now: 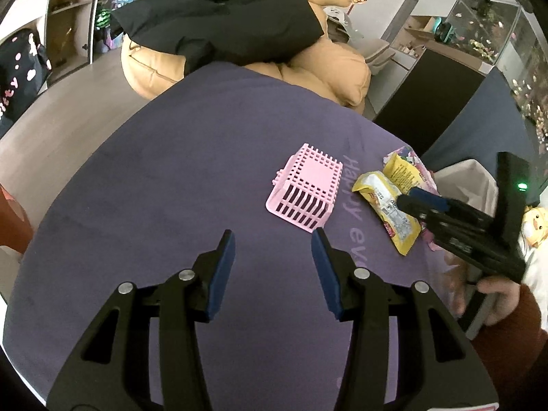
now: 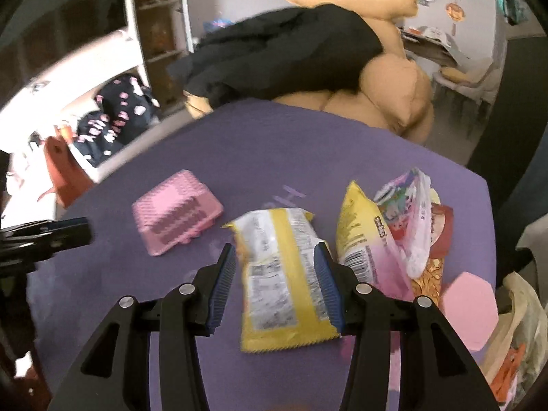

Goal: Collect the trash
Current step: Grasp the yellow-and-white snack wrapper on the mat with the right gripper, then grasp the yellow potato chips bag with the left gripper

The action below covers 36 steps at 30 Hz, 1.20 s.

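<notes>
Hovering over the near yellow wrapper (image 2: 281, 274) on the purple table (image 2: 171, 308), the right gripper (image 2: 275, 284) is straddling it, fingers wide; light, crinkly, likely slippery, best pinched mid-body. Left gripper (image 1: 272, 270) is empty, open.

We see soft, even indoor light with only faint shadows on the purple desk (image 1: 171, 188). The left wrist view is sharp; around the pink basket (image 1: 306, 191) the lattice reads crisply. The right wrist view is motion-smeared, the yellow wrapper (image 2: 284, 274) blurred. Both views bow strongly toward dark corners.
</notes>
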Motion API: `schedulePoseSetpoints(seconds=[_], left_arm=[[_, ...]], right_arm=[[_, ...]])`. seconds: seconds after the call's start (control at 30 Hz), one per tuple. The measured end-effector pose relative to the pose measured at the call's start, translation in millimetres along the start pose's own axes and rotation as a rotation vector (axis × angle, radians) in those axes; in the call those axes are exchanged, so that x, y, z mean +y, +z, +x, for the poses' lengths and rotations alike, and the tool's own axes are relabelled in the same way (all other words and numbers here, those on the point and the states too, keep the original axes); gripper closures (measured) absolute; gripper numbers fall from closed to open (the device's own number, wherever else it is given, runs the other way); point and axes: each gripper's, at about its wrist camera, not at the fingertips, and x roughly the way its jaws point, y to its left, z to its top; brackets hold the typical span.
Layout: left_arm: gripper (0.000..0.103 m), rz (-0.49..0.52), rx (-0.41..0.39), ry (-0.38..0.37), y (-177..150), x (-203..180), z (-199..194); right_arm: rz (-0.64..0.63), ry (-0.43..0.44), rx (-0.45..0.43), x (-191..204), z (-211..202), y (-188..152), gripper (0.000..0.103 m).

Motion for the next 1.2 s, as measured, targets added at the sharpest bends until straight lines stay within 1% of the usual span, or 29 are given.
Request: schedulePoseSetpoints(seconds=[0.13,0.17,0.2,0.3,0.4,0.5,0.57,0.63,0.67,0.8,0.9,0.97,1.0,1.07,1.13,1.2], left_arm=[[0.059,0.0,-0.002,-0.011,0,-1,0],[0.059,0.001,-0.001,-0.013,0,-2,0],[0.059,0.004,0.0,-0.015,0,-4,0],[0.059,0.02,-0.001,-0.03,1,-12,-1],[0.059,0.039,0.001,-0.053,3,-24,1],[0.059,0.06,0.013,-0.083,6,-42,8],[0.059,0.072,0.022,-0.108,7,-53,14],[0.059,0.091,0.041,-0.145,9,-69,23],[0.059,0.096,0.048,-0.152,10,-74,27],[0.059,0.119,0.1,-0.196,12,-103,50],[0.059,0.105,0.166,-0.225,15,-121,75],[0.059,0.073,0.212,-0.245,18,-130,90],[0.059,0.058,0.231,-0.25,19,-135,99],[0.059,0.058,0.243,-0.228,23,-145,111],[0.059,0.073,0.251,-0.159,26,-156,124],[0.059,0.085,0.242,-0.118,30,-165,131]], right_arm=[[0.003,0.024,0.076,1,11,-13,0.058],[-0.007,0.024,0.081,3,8,-17,0.061],[-0.018,0.019,0.082,5,4,-21,0.066],[-0.026,0.018,0.077,8,-18,-38,0.077],[-0.008,0.028,0.081,6,-42,-60,0.08],[0.022,-0.003,0.068,-4,-69,-82,0.082],[0.045,-0.027,0.061,-10,-79,-92,0.084],[0.067,-0.049,0.056,-19,-88,-102,0.084],[0.079,-0.054,0.054,-23,-93,-107,0.084],[0.121,-0.049,0.039,-32,-105,-119,0.084],[0.126,-0.049,0.029,-35,-109,-125,0.083],[0.128,-0.061,0.029,-35,-109,-128,0.074],[0.128,-0.061,0.03,-36,-110,-129,0.068],[0.147,-0.049,0.018,-39,-110,-132,0.066],[0.178,-0.038,0.014,-43,-109,-133,0.063],[0.198,-0.03,0.009,-45,-108,-135,0.061]])
